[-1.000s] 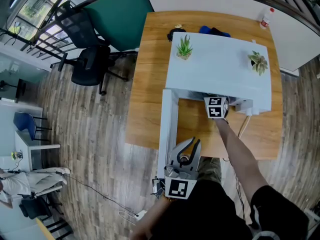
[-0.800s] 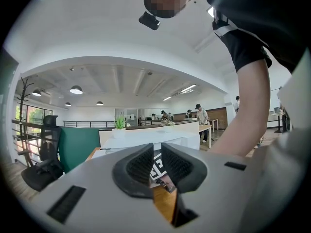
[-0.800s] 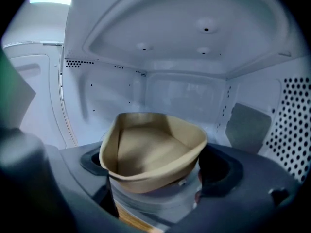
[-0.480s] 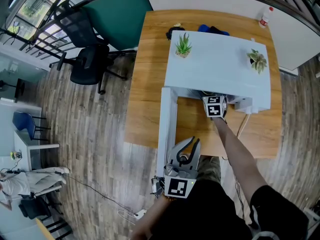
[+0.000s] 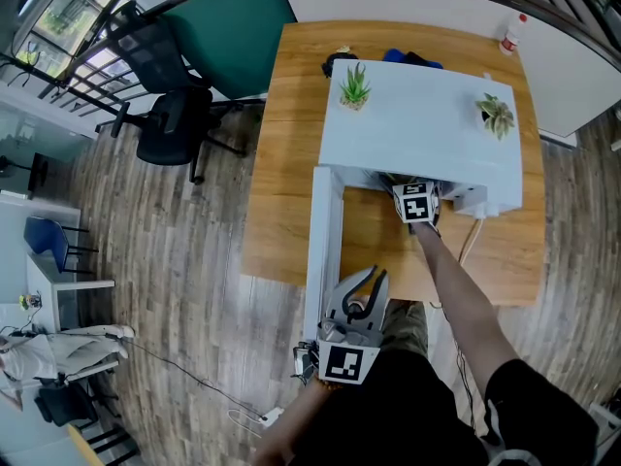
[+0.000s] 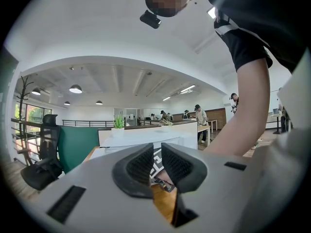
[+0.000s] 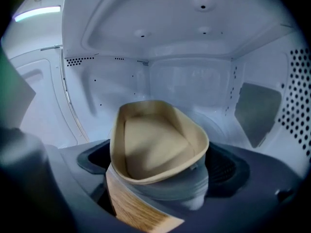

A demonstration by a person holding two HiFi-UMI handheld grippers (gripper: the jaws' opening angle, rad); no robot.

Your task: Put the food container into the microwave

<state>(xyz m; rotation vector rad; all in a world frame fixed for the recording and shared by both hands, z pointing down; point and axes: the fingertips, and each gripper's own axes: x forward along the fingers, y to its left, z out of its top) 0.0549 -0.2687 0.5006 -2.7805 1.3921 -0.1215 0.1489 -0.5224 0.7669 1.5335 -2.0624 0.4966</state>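
Note:
A white microwave (image 5: 427,124) stands on the wooden table (image 5: 281,163), its door (image 5: 326,250) swung open to the left. My right gripper (image 5: 415,190) reaches into the opening, fingertips hidden under the top. In the right gripper view, the beige food container (image 7: 155,144) is squeezed between the jaws of the right gripper (image 7: 160,174), inside the white microwave cavity (image 7: 194,76). It looks empty and is held just above the floor of the cavity. My left gripper (image 5: 370,280) hangs near the door's front end; the left gripper (image 6: 156,163) has its pads almost touching, with nothing between them.
Two small potted plants (image 5: 356,90) (image 5: 498,116) stand on the microwave's top. Dark and blue items (image 5: 408,59) lie behind it and a bottle (image 5: 511,37) stands at the table's far right corner. A cable (image 5: 473,244) runs off the front. A black office chair (image 5: 165,115) is to the left.
My right gripper has edged slightly deeper into the microwave with the container. The left gripper has stayed where it was.

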